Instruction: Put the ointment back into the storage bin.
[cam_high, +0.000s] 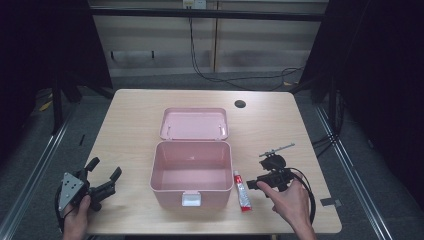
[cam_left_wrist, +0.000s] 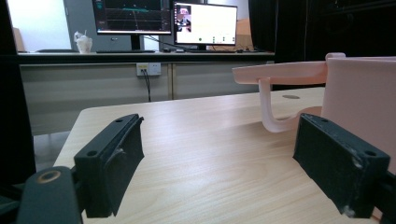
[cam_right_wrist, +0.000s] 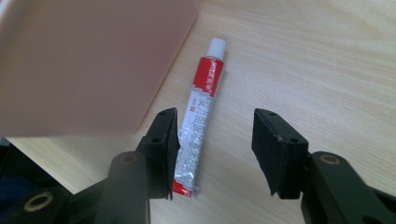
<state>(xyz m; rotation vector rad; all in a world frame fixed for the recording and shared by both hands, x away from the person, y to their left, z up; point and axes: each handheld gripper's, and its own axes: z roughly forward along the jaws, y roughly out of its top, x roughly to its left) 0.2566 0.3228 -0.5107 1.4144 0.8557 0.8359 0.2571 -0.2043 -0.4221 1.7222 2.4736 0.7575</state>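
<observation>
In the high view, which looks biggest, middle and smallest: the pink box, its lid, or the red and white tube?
1. Pink box, biggest.
2. Lid, a bit smaller, though it lies farther from the camera.
3. Red and white tube, clearly smallest.

Tube (cam_right_wrist: 200, 122) print too small, its crimped end perhaps finger-hidden.

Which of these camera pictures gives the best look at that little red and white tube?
The right gripper view. There the tube lies close up on the table, with its white cap, red band and printed silver body clear. The high view shows it small, lying beside the pink box, its cap pointing away from the person.
</observation>
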